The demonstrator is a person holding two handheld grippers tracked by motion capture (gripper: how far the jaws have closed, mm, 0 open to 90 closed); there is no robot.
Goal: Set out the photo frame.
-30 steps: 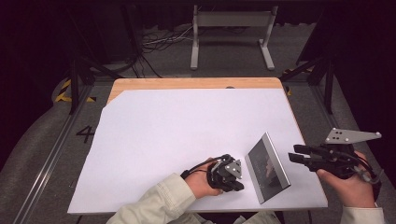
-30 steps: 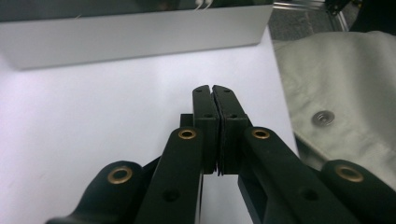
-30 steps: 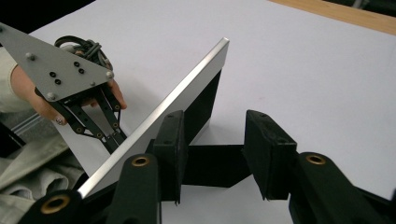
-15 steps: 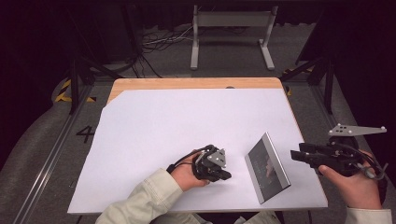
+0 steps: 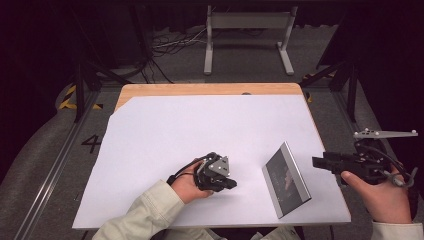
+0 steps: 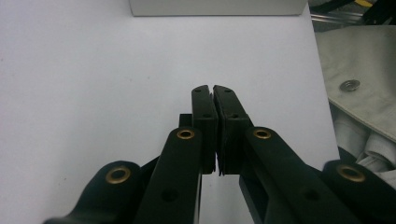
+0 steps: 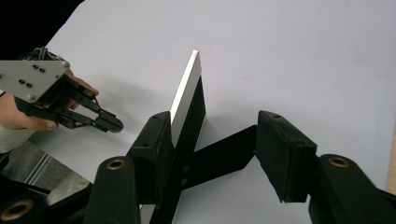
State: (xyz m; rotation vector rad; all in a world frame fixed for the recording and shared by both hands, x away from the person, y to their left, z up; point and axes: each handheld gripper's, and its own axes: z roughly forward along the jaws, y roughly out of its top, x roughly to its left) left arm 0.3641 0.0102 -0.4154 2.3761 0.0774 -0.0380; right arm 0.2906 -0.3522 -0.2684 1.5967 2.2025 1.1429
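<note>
White sheet [image 5: 200, 135] covers wooden tabletop [image 5: 210, 89] (bare strip at far edge). Grey metal stand [image 5: 248, 31] on floor beyond. Cables [image 5: 172, 46] beside it. Yellow-black tape [image 5: 67, 98] at left.

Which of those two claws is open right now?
The right claw, off the table's right edge by the standing picture frame, has its jaws spread wide. The left claw, resting on the white sheet, is pinched shut.

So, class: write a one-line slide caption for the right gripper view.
Open right tool faces an upright picture frame on the white table; shut left tool lies beyond.
</note>
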